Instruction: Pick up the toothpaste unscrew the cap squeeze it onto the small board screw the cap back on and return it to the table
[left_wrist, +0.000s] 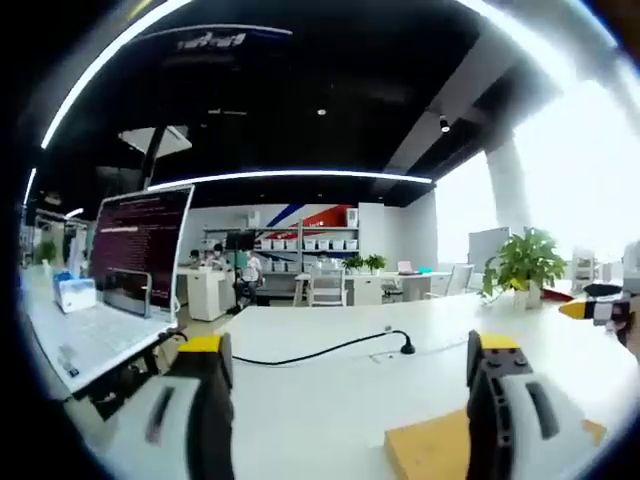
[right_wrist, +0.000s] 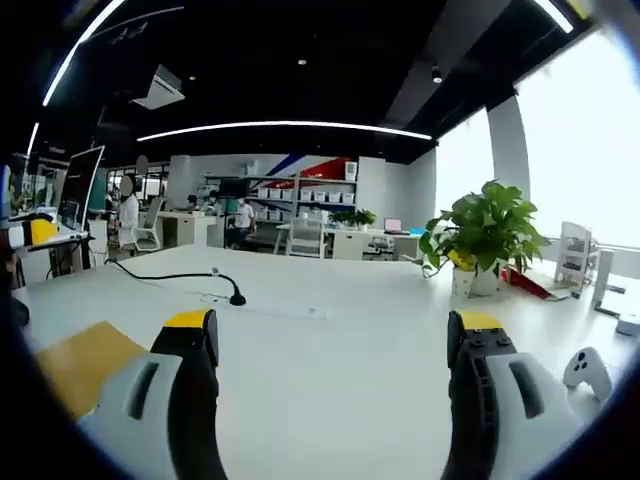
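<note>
In the left gripper view, the small board (left_wrist: 430, 450) lies on the near tabletop (left_wrist: 330, 400), partly behind the left tool's (left_wrist: 352, 395) right jaw. A cable (left_wrist: 320, 350) runs across the tabletop farther off, ending at a plug just beyond the board. A laptop (left_wrist: 110, 290) sits at the left edge, and a potted plant (left_wrist: 522, 265) stands far right. In the right gripper view, the board (right_wrist: 85, 365) lies near left beside the right tool (right_wrist: 335, 385), the plant (right_wrist: 480, 240) stands far right, and a game controller (right_wrist: 588, 372) rests near right.

left tongs (left_wrist: 355, 375) agape; right tongs (right_wrist: 330, 350) agape, both empty.
</note>
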